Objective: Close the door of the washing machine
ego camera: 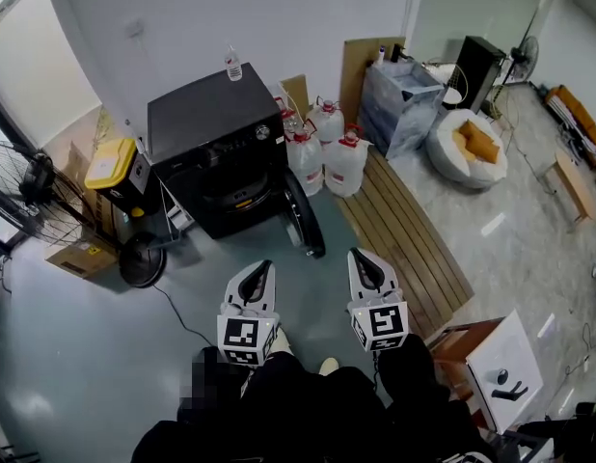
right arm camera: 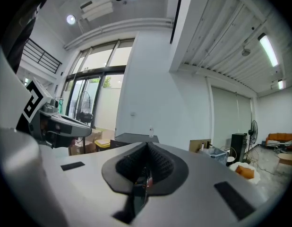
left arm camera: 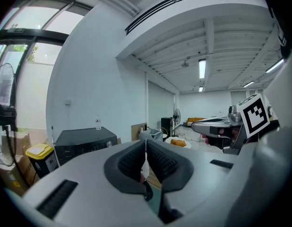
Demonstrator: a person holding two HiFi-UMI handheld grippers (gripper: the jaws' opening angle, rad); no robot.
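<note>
1. Progress: nothing of the task is done yet. The door (ego camera: 304,222) stands wide open, swung out from the right side of the washer's (ego camera: 213,143) front and seen nearly edge-on from the head view.
2. The washer sits against the wall, ahead of the person and a little to the left. The door juts toward them across the floor (ego camera: 105,355).
3. The left gripper (left arm camera: 145,161) has its jaws pressed together with nothing between them. It is held low in front of the person, well short of the door.
4. The right gripper (right arm camera: 146,167) is likewise fully closed and empty, and hangs level beside the left one. It looks the nearer of the two to the door's free edge.
5. What is left, as I judge it: step closer, put a gripper against the door's outer face, and swing it leftward until it latches.
6. Around the washer:
   - A bottle (ego camera: 233,64) stands on its top.
   - A yellow-lidded bin (ego camera: 111,162) stands just beside its left.
   - Several white jugs (ego camera: 344,166) crowd its right side, behind the door's hinge.
   - A slatted board (ego camera: 406,234) lies on the floor to the right.
7. In the way: the door's swing path toward the drum looks free. A fan (ego camera: 33,183) stands at the left, and a cable (ego camera: 178,316) trails across the floor toward the person, a possible trip hazard on approach.
</note>
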